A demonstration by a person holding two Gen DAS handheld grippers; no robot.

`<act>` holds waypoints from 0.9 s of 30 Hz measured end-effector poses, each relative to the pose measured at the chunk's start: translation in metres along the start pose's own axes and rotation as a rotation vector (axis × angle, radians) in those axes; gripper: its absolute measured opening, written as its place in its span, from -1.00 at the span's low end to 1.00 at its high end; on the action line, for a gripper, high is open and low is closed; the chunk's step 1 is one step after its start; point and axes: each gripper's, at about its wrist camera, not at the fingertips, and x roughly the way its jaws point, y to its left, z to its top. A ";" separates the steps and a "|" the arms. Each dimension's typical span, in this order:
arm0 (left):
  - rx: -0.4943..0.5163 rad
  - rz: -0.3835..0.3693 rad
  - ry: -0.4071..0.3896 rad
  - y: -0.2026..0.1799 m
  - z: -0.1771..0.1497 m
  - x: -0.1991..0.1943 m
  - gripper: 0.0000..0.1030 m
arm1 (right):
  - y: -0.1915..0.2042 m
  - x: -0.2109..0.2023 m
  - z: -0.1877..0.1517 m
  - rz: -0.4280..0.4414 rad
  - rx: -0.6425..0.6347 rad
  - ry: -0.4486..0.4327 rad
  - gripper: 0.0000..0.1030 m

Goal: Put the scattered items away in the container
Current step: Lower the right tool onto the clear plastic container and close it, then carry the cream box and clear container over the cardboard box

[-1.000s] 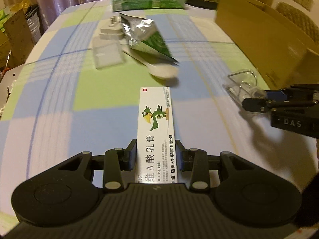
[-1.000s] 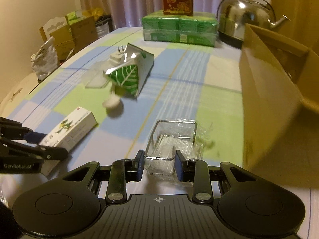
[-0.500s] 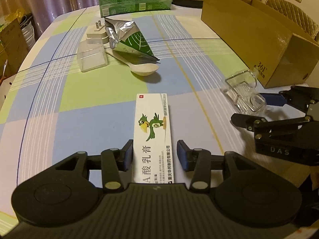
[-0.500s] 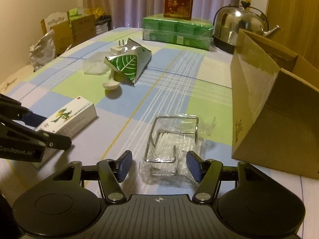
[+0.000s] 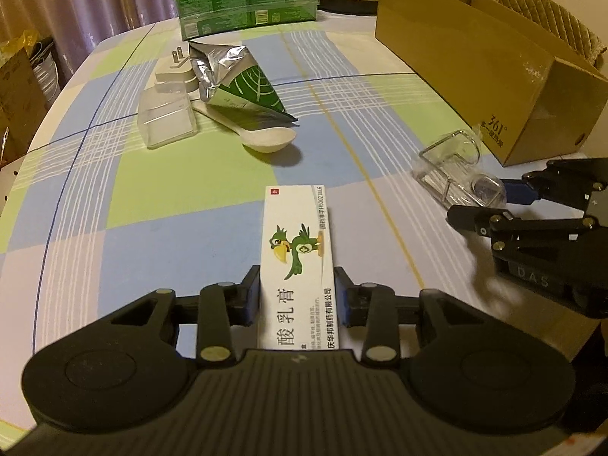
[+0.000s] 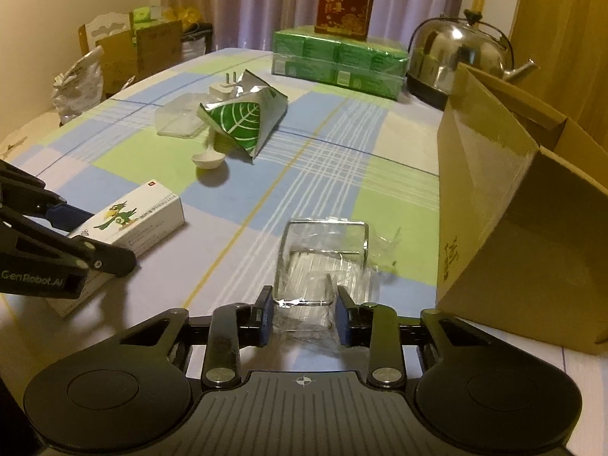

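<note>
A white ointment box (image 5: pixel 296 235) with a green bird on it lies flat on the checked tablecloth. My left gripper (image 5: pixel 297 296) is shut on its near end, both fingers pressed to its long sides. From the right wrist view the same box (image 6: pixel 140 216) shows at the left with the left gripper (image 6: pixel 106 237) around it. A clear plastic pack (image 6: pixel 323 250) of thin white sticks lies just left of the open cardboard box (image 6: pixel 513 209). My right gripper (image 6: pixel 304 313) is shut on the pack's near end. In the left wrist view that gripper (image 5: pixel 478 201) and pack (image 5: pixel 452 167) appear at the right, near the cardboard box (image 5: pixel 475 57).
Further back lie a silver foil pouch with a green leaf (image 5: pixel 243 79), a white spoon (image 5: pixel 266 138), a clear plastic case (image 5: pixel 165 121) and a white plug adapter (image 5: pixel 174 70). Green wrapped packs (image 5: pixel 247 0) and a steel kettle (image 6: pixel 456 57) stand at the far end.
Both grippers were shut a second ago, stood open half a second ago, and have shut again on the same items. The ointment box and clear pack stay on the table.
</note>
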 end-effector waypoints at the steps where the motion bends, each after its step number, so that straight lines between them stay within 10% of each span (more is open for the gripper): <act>1: 0.009 0.001 -0.006 -0.002 0.000 -0.001 -0.36 | -0.001 -0.001 0.001 0.004 0.008 -0.002 -0.45; 27: 0.003 -0.034 -0.090 -0.018 0.031 -0.020 -0.36 | 0.002 -0.043 0.009 0.020 0.024 -0.120 -0.47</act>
